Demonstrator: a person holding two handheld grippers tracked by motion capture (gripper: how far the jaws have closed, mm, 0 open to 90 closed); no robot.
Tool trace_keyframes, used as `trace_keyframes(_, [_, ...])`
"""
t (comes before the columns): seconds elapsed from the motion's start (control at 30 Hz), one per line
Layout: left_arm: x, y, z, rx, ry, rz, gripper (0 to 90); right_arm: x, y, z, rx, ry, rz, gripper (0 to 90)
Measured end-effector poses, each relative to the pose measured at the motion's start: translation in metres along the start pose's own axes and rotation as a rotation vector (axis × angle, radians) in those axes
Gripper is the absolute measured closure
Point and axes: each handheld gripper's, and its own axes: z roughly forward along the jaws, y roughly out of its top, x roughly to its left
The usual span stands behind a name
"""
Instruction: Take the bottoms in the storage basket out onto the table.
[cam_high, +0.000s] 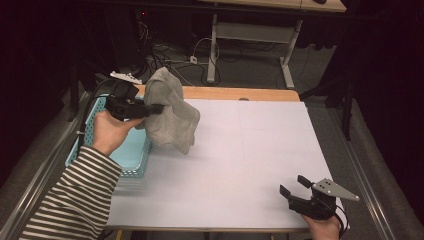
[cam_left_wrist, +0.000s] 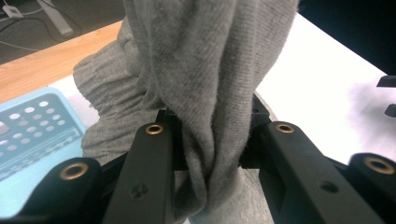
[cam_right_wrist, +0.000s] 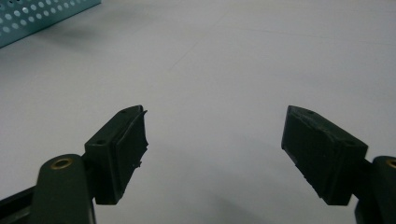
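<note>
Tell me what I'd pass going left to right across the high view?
Striped sleeve → blue basket → grey cloth hanging from the left gripper → bare white table → right gripper, fingers apart.

Left gripper (cam_left_wrist: 210, 161): black jaws clamp grey knitted cloth (cam_left_wrist: 205, 70)
Left: perforated light-blue plastic basket (cam_left_wrist: 32, 126)
Beneath: white table sheet (cam_left_wrist: 308, 79)

Soft grey knit cloth (cam_high: 170, 111), perforated turquoise plastic basket (cam_high: 131, 159), matt white table sheet (cam_high: 250, 165), wooden edge (cam_high: 240, 93).

Dim room, bright tabletop, soft close-up blur
</note>
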Motion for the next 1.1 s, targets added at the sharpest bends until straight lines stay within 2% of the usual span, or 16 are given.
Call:
trace_keyframes(0.43, [-0.013,0.003,0.020,0.008,-0.021,0.027,69.8,0.000,0.000,0.000,-0.001,0.002,-0.002,22.5])
trace_keyframes(0.73, [-0.020,0.005,0.043,0.024,-0.029,0.036,69.8,0.000,0.000,0.000,-0.002,0.001,-0.002,22.5])
trace_keyframes(0.93, [-0.024,0.005,0.058,0.057,-0.021,0.051,69.7,0.000,0.000,0.000,-0.001,0.003,-0.001,22.5])
trace_keyframes(1.1, [-0.027,0.005,0.070,0.068,-0.024,0.047,69.7,0.000,0.000,0.000,-0.002,0.003,-0.001,22.5])
